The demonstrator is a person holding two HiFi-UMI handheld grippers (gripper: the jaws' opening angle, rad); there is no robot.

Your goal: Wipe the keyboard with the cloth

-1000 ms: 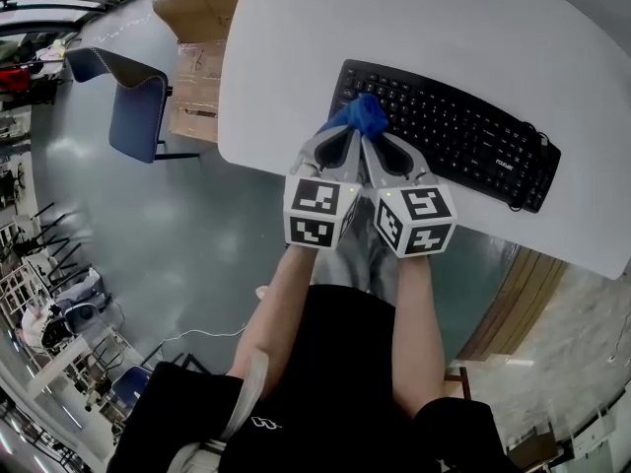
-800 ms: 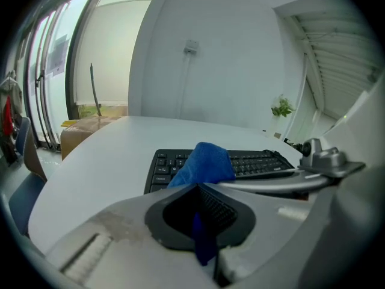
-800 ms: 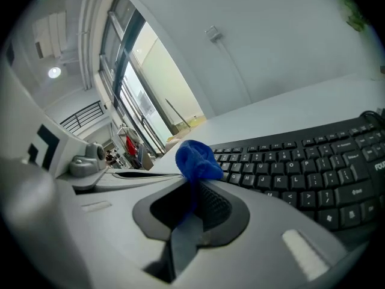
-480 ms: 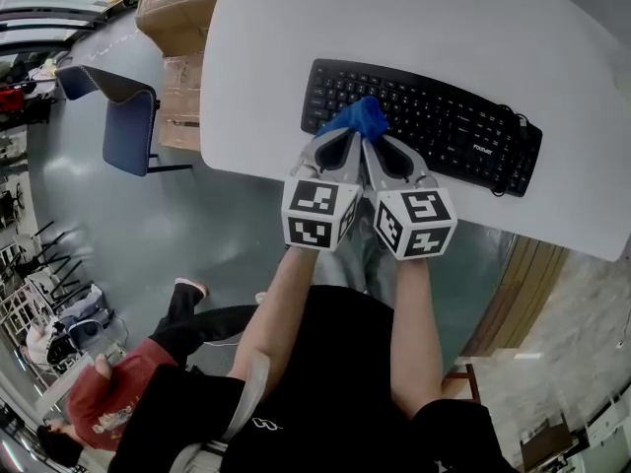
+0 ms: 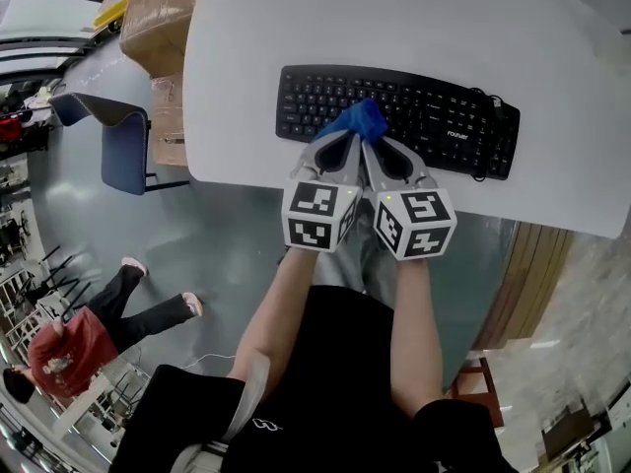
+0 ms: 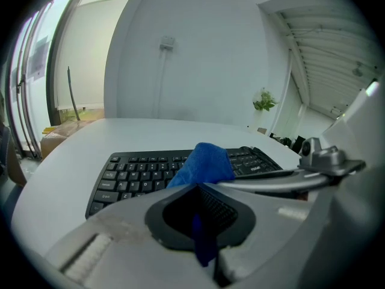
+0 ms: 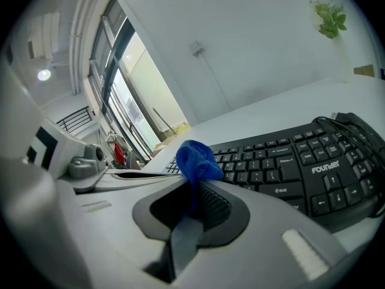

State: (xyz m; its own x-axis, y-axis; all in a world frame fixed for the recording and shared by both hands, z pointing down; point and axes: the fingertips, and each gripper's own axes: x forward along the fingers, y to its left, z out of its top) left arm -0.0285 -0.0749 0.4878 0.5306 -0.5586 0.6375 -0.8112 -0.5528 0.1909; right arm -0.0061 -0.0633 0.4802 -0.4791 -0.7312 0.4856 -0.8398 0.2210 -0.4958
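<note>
- Nearest to you, at the centre of the head view, the left gripper [image 5: 340, 144] and the right gripper [image 5: 381, 146] stand side by side and almost touch.
- Both grippers are closed on the same blue cloth [image 5: 357, 118]. In each gripper view the jaws are pressed together on a fold of it, and the rest bunches up just past the tips.
- The cloth lies directly in front of the jaw tips, on the near rows of the black keyboard [image 5: 434, 116]. I judge it to be about one third of the way from the keyboard's left end.
- The keyboard's long axis runs left to right across the upper half of the frame, and its right end sits slightly lower. Most of the unwiped keys lie to the right of the cloth, so the right gripper is nearer to them. I think the next stroke must go to the right along this axis.
- The keyboard rests on the white table [image 5: 394, 18], close to its near edge.
- Compared with one second ago, the cloth is further along the keyboard: then it was at the left end, now it is toward the middle. The two grippers keep the same grip.
- A person in red [image 5: 59, 353] now walks at the lower left of the frame, who was not there one second ago.
</note>
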